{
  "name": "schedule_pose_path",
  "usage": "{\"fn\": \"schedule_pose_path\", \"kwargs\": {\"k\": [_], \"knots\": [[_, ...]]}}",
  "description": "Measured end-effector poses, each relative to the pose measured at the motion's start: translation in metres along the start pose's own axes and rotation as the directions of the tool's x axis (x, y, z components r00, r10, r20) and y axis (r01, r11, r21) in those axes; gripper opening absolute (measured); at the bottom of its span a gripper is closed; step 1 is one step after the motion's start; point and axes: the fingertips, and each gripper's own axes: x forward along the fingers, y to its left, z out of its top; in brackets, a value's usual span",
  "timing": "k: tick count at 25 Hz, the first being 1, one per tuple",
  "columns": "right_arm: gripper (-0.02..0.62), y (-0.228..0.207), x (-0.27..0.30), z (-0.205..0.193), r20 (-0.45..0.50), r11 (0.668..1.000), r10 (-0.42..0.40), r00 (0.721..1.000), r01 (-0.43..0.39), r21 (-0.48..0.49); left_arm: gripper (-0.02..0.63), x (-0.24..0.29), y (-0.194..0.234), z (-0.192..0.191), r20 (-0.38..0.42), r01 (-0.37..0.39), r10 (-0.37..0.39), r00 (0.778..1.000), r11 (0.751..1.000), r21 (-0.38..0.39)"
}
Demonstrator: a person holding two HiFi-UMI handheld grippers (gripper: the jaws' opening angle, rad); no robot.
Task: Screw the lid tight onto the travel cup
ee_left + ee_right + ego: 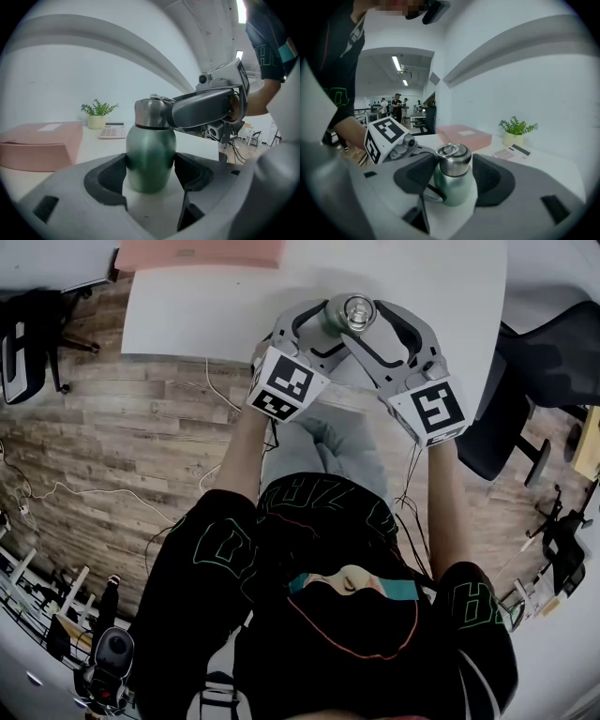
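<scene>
Left hand-held gripper (pixel 151 174): I have its jaws closed against the green body of the travel cup (pixel 150 150), which stands upright on the white worktop (pixel 197 306), near the front edge. Right hand-held gripper (pixel 451 174): its jaws stand apart on either side of the steel lid (pixel 452 159), which sits on the cup's neck; a narrow gap shows at one pad, so nothing is gripped. Also on the worktop, well behind the cup: pink box (pixel 40 143), calculator (pixel 112 131), small potted plant (pixel 97 112).
</scene>
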Motion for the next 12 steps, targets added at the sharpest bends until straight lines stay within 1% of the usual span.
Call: {"fn": "schedule_pose_path", "kwargs": {"k": [3, 6, 10, 12], "knots": [[0.267, -0.004, -0.002, 0.000, 0.012, 0.993, 0.116, 0.993, -0.116, -0.007, 0.331, -0.001, -0.001, 0.000, 0.000, 0.000, 0.000, 1.000, 1.000, 0.001], [0.261, -0.005, -0.005, 0.006, 0.017, 0.975, 0.218, 0.976, -0.217, -0.046, 0.331, -0.001, -0.002, 0.001, -0.001, 0.001, -0.001, 1.000, 1.000, 0.000], [0.260, -0.006, -0.005, 0.011, -0.005, 0.951, 0.299, 0.954, -0.298, -0.084, 0.331, -0.001, -0.003, 0.003, 0.000, 0.003, -0.003, 1.000, 1.000, 0.002], [0.239, -0.003, -0.004, 0.013, -0.009, 0.941, 0.326, 0.945, -0.325, -0.092, 0.331, -0.001, -0.003, 0.003, 0.000, 0.003, -0.003, 1.000, 1.000, 0.001]]}}
